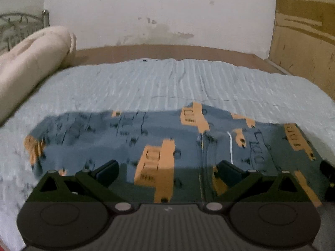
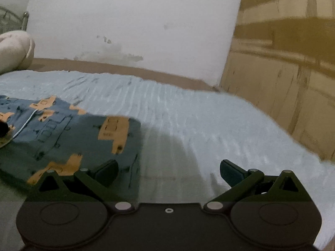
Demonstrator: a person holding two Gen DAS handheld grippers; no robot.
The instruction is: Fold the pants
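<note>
Both sets of jaws are spread wide with nothing between them. The left gripper point(image 1: 167, 168) is held low over the near part of the pants point(image 1: 146, 138), its fingers apart above the printed cloth. The right gripper point(image 2: 168, 170) is held off the pants' right end, with its left finger point(image 2: 107, 170) over the corner of the fabric and its right finger over the bare bedspread point(image 2: 209, 125).

The pants point(image 2: 69, 133) are laid flat across the near side of the bed, blue-grey with orange vehicle prints, and a white drawstring point(image 1: 230, 146) is seen near the middle. They appear already doubled into a long band, though the layers cannot be made out for certain.

The step in hand is judged to be the taking of an edge for the next fold. For a clean result, all layers at the near edge should be caught together, the two grips should be set level and well apart, and the cloth should be lifted evenly so that the drawstring is not dragged out and no crease is pulled in.

A rolled cream blanket point(image 1: 31, 62) lies at the far left.
</note>
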